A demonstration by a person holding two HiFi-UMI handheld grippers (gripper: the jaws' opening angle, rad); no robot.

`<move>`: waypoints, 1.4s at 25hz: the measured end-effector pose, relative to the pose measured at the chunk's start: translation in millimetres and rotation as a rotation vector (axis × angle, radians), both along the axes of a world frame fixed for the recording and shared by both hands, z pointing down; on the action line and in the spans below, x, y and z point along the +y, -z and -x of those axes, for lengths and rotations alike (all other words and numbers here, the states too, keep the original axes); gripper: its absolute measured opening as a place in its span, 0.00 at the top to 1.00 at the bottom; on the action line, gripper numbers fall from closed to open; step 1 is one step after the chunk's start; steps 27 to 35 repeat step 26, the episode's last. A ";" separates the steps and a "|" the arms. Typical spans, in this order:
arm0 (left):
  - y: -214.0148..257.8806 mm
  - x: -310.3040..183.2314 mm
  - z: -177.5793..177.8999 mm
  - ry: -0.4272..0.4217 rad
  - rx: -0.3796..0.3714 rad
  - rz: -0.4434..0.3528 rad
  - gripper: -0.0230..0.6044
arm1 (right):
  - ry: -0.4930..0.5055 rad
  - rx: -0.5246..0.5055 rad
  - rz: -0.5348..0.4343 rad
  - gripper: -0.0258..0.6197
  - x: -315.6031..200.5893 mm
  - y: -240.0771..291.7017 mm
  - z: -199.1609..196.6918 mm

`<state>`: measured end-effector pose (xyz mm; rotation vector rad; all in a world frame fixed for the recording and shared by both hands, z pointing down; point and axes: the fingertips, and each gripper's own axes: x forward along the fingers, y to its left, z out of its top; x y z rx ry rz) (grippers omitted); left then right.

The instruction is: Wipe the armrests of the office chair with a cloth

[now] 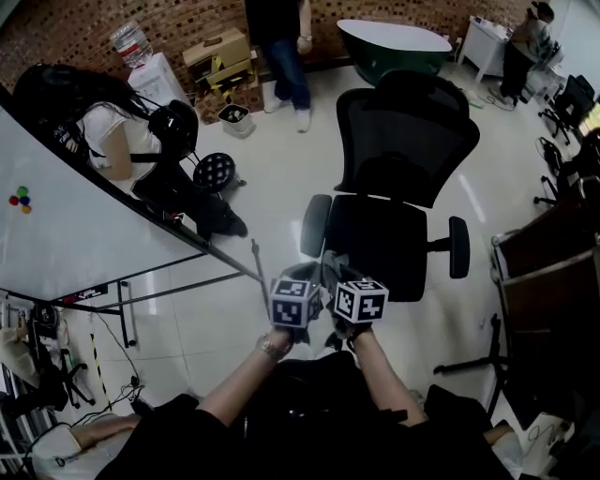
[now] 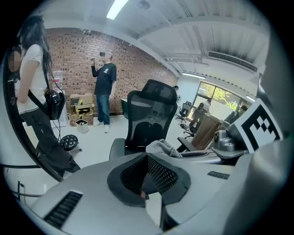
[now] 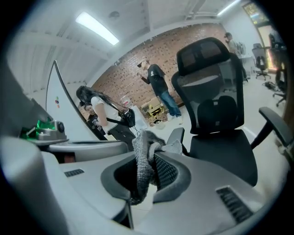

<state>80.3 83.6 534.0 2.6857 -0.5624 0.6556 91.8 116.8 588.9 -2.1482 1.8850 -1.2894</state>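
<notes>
The cloth (image 3: pixel 143 158) was bunched between the jaws of my right gripper (image 3: pixel 142 180), which pinched it tight, a grey fold sticking up past the tips and a tail drooping below. In the head view the cloth (image 1: pixel 329 265) sat over the front corner of the chair (image 1: pixel 403 178), close to the armrest (image 1: pixel 315 225) on the whiteboard side, though I could not tell whether it touched. My left gripper (image 2: pixel 147 176) had its jaws pressed together on nothing and hung just beside the right one, the two marker cubes almost side by side. The other armrest (image 1: pixel 458 247) stood out on the far side of the seat. The chair faced me on a pale glossy floor (image 1: pixel 281 169). To my left a whiteboard (image 1: pixel 84 225) slanted across the view, with a person (image 1: pixel 122 141) carrying a black bag beside it and a round black stool (image 1: pixel 214 172) near their feet. Farther back another person (image 1: pixel 281 47) in jeans stood by cardboard boxes (image 1: pixel 217 54) at a brick wall (image 1: pixel 84 28).
</notes>
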 end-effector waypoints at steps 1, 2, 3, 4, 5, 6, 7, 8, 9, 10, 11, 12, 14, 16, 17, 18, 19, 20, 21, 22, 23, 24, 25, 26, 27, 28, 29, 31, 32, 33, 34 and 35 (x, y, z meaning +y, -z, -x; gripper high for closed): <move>3.0 -0.6 -4.0 -0.010 0.009 -0.009 0.96 | 0.007 0.022 0.014 0.87 0.6 0.9 -2.7; 6.4 -0.7 -7.7 -0.020 0.017 -0.013 0.96 | 0.011 0.039 0.029 0.87 0.9 2.1 -5.3; 10.2 -0.2 -10.2 -0.028 0.022 -0.016 0.96 | 0.011 0.050 0.038 0.87 1.2 4.4 -7.7; 14.8 0.5 -11.6 -0.036 0.027 -0.023 0.96 | 0.007 0.058 0.039 0.87 1.4 8.3 -9.9; 19.9 1.1 -12.7 -0.045 0.033 -0.035 0.96 | 0.003 0.066 0.034 0.87 1.3 12.6 -12.2; 24.7 1.3 -13.9 -0.055 0.039 -0.047 0.96 | -0.002 0.076 0.031 0.87 0.5 15.9 -14.8; 28.2 0.5 -15.0 -0.064 0.043 -0.059 0.96 | -0.005 0.084 0.030 0.87 -0.9 17.8 -16.8; 29.6 -1.0 -15.3 -0.069 0.043 -0.066 0.96 | -0.006 0.085 0.029 0.87 -2.4 19.1 -17.2; 29.2 -2.7 -14.4 -0.068 0.042 -0.066 0.96 | -0.003 0.084 0.027 0.87 -3.6 20.4 -16.0; 28.0 -4.5 -12.6 -0.062 0.041 -0.062 0.96 | 0.002 0.085 0.023 0.87 -4.2 21.5 -13.8; 26.8 -6.6 -10.6 -0.055 0.042 -0.057 0.96 | 0.011 0.090 0.020 0.87 -4.9 23.0 -10.8; 26.0 -8.9 -9.2 -0.049 0.043 -0.053 0.96 | 0.023 0.096 0.015 0.87 -6.4 25.1 -7.4; 26.0 -12.4 -10.0 -0.044 0.044 -0.049 0.96 | 0.038 0.101 0.011 0.87 -8.1 28.3 -3.9; 27.6 -12.0 -13.4 -0.046 0.052 -0.042 0.96 | 0.042 0.104 0.015 0.87 -6.5 29.6 -4.2; 28.6 -11.2 -14.2 -0.048 0.057 -0.039 0.96 | 0.043 0.105 0.016 0.87 -6.1 30.3 -4.0; 29.4 -10.6 -14.0 -0.050 0.061 -0.037 0.96 | 0.043 0.105 0.016 0.87 -6.4 30.8 -3.7; 29.5 -10.5 -13.3 -0.052 0.062 -0.038 0.96 | 0.042 0.105 0.015 0.87 -7.4 31.1 -3.3; 29.1 -10.6 -12.7 -0.055 0.061 -0.039 0.96 | 0.041 0.106 0.015 0.87 -8.5 30.9 -3.1; 28.0 -10.8 -12.4 -0.057 0.059 -0.039 0.96 | 0.040 0.107 0.017 0.87 -9.3 30.4 -3.1; 26.7 -11.2 -12.5 -0.057 0.057 -0.039 0.96 | 0.039 0.110 0.021 0.87 -9.7 29.5 -3.6; 25.5 -12.0 -12.8 -0.057 0.055 -0.038 0.96 | 0.039 0.114 0.025 0.87 -10.3 28.6 -4.1; 24.7 -13.3 -13.2 -0.055 0.054 -0.038 0.96 | 0.042 0.118 0.029 0.87 -11.5 28.1 -4.3; 24.3 -14.9 -13.4 -0.054 0.052 -0.038 0.96 | 0.047 0.122 0.033 0.87 -13.0 27.9 -4.0; 23.9 -16.6 -13.5 -0.053 0.051 -0.038 0.96 | 0.051 0.126 0.037 0.87 -14.7 27.7 -3.7; 23.9 -16.6 -13.5 -0.053 0.051 -0.038 0.96 | 0.051 0.126 0.037 0.87 -14.7 27.7 -3.7; 23.9 -16.6 -13.5 -0.053 0.051 -0.038 0.96 | 0.051 0.126 0.037 0.87 -14.7 27.7 -3.7; 23.9 -16.6 -13.5 -0.053 0.051 -0.038 0.96 | 0.051 0.126 0.037 0.87 -14.7 27.7 -3.7; 23.9 -16.6 -13.5 -0.053 0.051 -0.038 0.96 | 0.051 0.126 0.037 0.87 -14.7 27.7 -3.7; 23.9 -16.6 -13.5 -0.053 0.051 -0.038 0.96 | 0.051 0.126 0.037 0.87 -14.7 27.7 -3.7; 23.9 -16.6 -13.5 -0.053 0.051 -0.038 0.96 | 0.051 0.126 0.037 0.87 -14.7 27.7 -3.7; 23.9 -16.6 -13.5 -0.053 0.051 -0.038 0.96 | 0.051 0.126 0.037 0.87 -14.7 27.7 -3.7; 23.9 -16.6 -13.5 -0.053 0.051 -0.038 0.96 | 0.051 0.126 0.037 0.87 -14.7 27.7 -3.7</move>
